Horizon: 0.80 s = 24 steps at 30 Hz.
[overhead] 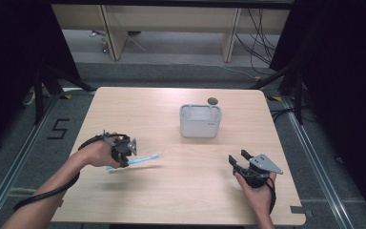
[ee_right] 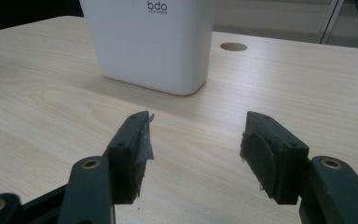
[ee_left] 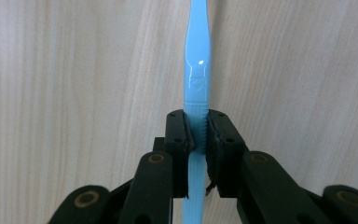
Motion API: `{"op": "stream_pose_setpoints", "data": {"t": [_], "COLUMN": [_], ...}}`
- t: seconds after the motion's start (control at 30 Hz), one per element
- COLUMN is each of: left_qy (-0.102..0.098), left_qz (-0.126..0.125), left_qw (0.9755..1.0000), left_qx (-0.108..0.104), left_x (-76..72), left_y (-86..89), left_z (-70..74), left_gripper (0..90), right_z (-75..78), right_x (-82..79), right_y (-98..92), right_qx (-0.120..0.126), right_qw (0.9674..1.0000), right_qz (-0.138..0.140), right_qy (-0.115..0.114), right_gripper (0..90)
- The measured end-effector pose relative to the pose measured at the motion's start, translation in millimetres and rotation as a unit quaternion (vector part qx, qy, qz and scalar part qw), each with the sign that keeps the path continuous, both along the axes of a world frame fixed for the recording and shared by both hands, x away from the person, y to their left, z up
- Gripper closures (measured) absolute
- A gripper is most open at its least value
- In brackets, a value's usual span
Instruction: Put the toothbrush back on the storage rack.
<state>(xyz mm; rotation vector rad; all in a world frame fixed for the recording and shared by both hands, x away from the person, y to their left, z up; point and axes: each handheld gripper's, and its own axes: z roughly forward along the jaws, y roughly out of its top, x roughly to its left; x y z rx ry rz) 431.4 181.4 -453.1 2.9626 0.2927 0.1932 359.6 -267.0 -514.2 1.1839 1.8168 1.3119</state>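
Observation:
A light blue toothbrush [overhead: 142, 161] [ee_left: 196, 70] is clamped by its handle in my left gripper [overhead: 124, 151] [ee_left: 197, 133], which is shut on it over the left part of the table. In the high view the brush sticks out to the right, a little above the wood, with its shadow beneath. A white rectangular holder [overhead: 200, 122] [ee_right: 151, 44] stands upright at the table's middle back. My right gripper [overhead: 238, 161] [ee_right: 196, 140] rests at the front right, open, nothing between its jaws, facing the holder.
The light wooden table [overhead: 181, 191] has a round cable hole [overhead: 213, 100] [ee_right: 233, 46] just behind the holder. Black frames and curtains flank both sides. Desk legs and cables stand on the floor beyond the far edge.

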Motion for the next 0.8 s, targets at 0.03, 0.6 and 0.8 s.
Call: {"op": "stream_pose_setpoints", "data": {"t": [0.03,0.6,0.8], "left_qy": [-0.001,-0.052,-0.066], "left_qz": [-0.001,0.008,0.015], "left_qw": [1.0,0.9913,0.9832], "left_qx": [-0.003,-0.121,-0.17], "left_x": [-0.4,-8.5,-12.4], "left_y": [0.3,2.0,-0.7], "left_z": [0.7,17.4,22.4], "left_gripper": [78.9,79.0,78.9], "right_z": [0.4,0.5,0.5], "right_x": [-1.0,-1.4,-0.8], "right_y": [1.0,1.4,0.1], "right_qx": [0.008,0.009,-0.002], "right_qw": [0.9999,0.9999,1.0], "right_qz": [0.0,-0.001,0.0], "right_qy": [0.008,0.01,0.001], "right_gripper": [42.1,42.1,42.0]}}
